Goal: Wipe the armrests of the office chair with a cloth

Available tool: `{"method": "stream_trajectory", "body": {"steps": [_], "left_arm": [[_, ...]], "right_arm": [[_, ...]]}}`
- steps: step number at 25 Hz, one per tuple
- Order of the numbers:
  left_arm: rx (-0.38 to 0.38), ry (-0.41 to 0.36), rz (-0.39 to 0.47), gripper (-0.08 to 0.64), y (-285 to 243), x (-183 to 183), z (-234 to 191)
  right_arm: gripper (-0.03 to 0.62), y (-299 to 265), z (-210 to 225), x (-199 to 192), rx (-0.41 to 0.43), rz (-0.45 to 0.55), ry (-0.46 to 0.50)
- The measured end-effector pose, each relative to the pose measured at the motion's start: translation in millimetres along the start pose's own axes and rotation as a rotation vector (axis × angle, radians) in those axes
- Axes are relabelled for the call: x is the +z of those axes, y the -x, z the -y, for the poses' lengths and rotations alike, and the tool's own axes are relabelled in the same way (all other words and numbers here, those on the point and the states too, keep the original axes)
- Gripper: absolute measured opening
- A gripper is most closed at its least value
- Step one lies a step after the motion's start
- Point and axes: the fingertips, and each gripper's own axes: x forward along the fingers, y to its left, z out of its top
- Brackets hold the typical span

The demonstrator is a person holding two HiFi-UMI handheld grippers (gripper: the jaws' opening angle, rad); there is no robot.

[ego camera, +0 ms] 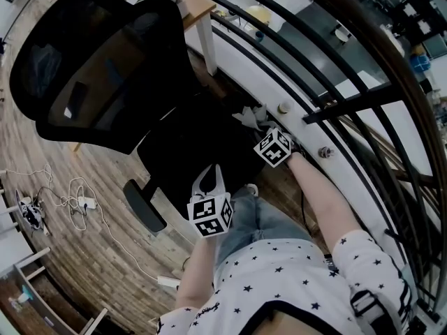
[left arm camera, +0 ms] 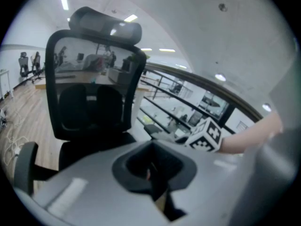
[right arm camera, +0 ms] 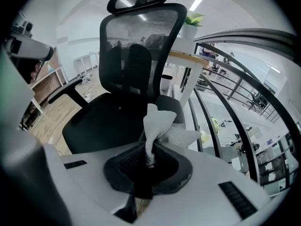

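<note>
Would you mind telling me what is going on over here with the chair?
A person faces a black mesh-backed office chair with a tool in each hand. The right tool pinches a crumpled white cloth at the armrest beside the black railing. The left tool is shut and empty, held near the seat.

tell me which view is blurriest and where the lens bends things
Left gripper view is softest, the office chair smeared. Head view is dim, its fisheye bowing the railing into arcs. Right gripper view is sharpest, the cloth weave crisp, though its corners vignette to black.
</note>
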Motion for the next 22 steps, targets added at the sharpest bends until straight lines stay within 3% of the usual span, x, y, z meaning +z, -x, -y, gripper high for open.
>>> {"method": "stream_trajectory", "body": {"steps": [22], "left_arm": [[-0.011,-0.021,0.012,0.006,18,-17,18]], "right_arm": [[0.031,29,-22,-44,-0.013,0.003,-0.008]]}}
